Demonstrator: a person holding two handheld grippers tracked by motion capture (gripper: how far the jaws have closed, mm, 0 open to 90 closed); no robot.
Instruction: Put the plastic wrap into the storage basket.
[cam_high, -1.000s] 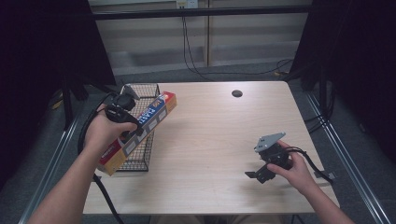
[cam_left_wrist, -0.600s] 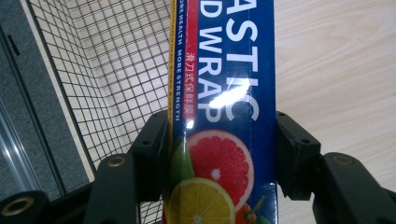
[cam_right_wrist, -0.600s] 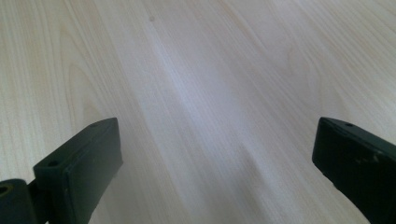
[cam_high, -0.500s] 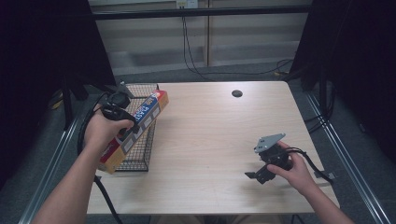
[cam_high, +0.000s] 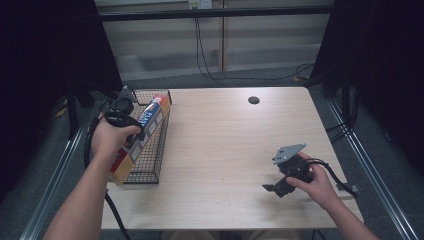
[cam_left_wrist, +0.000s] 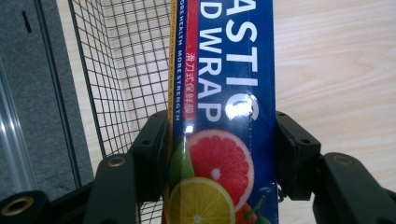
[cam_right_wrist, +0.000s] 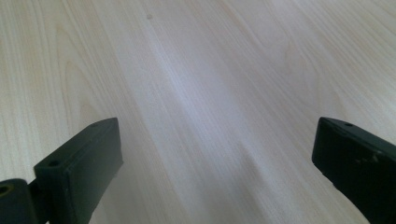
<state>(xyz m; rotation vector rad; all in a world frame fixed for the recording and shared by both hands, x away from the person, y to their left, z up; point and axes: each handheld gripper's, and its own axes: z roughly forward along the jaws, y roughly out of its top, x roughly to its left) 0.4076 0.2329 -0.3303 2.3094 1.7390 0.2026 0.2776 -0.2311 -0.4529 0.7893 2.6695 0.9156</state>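
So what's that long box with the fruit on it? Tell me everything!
The plastic wrap box is long, thin and looks like shiny cardboard. It is dark blue with big white letters, a red and yellow strip down one edge, and pictures of a cut grapefruit and lemon. The left tongs squeeze it from both sides. It tilts along the top edge of the black wire basket at the table's left side.

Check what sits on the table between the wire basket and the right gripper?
Nothing: in the high view, bare wood runs from the wire basket to the right gripper. The right gripper view shows bare table between its open jaws too.
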